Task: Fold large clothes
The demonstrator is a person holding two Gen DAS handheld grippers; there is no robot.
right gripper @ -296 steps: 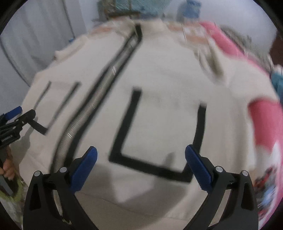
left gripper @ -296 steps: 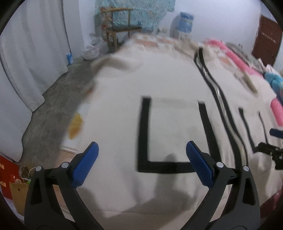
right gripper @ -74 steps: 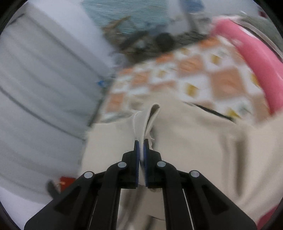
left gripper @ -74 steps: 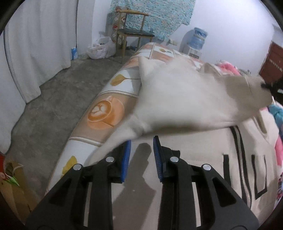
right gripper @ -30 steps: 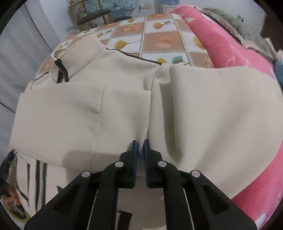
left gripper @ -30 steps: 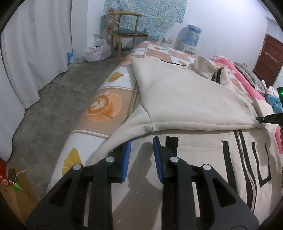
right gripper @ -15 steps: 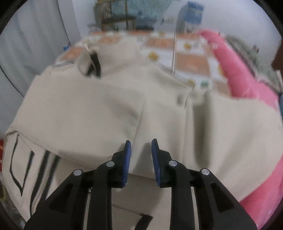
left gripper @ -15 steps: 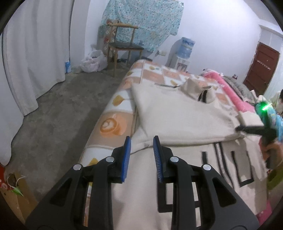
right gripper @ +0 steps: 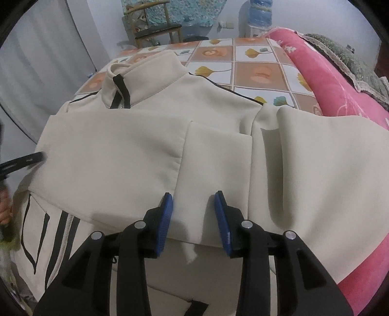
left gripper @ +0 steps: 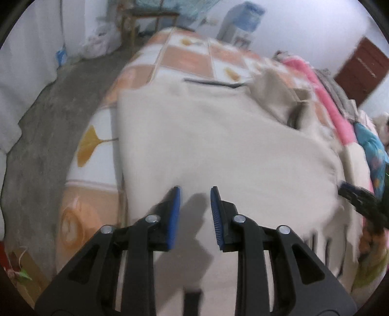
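A cream zip-up jacket [left gripper: 218, 145] with black trim lies on the bed, its upper part folded over. In the right wrist view its collar [right gripper: 136, 80] stands at the far end, and a sleeve [right gripper: 214, 165] lies across the body. My left gripper [left gripper: 195, 192] hovers over the folded cloth; its jaws are closing with nothing between them. My right gripper [right gripper: 193, 197] is above the folded edge, jaws opening and empty. Each gripper shows at the edge of the other's view: right gripper [left gripper: 357, 197], left gripper [right gripper: 22, 160].
The bed sheet [right gripper: 257, 70] has orange and white squares. A pink blanket [right gripper: 340, 92] runs along the right side. Grey floor [left gripper: 43, 126] drops off at the left. A wooden chair [right gripper: 155, 26] and a water dispenser [left gripper: 245, 19] stand beyond the bed.
My right gripper has let go of the jacket's edge and opened. My left gripper has swept forward over the folded jacket, jaws a little narrower.
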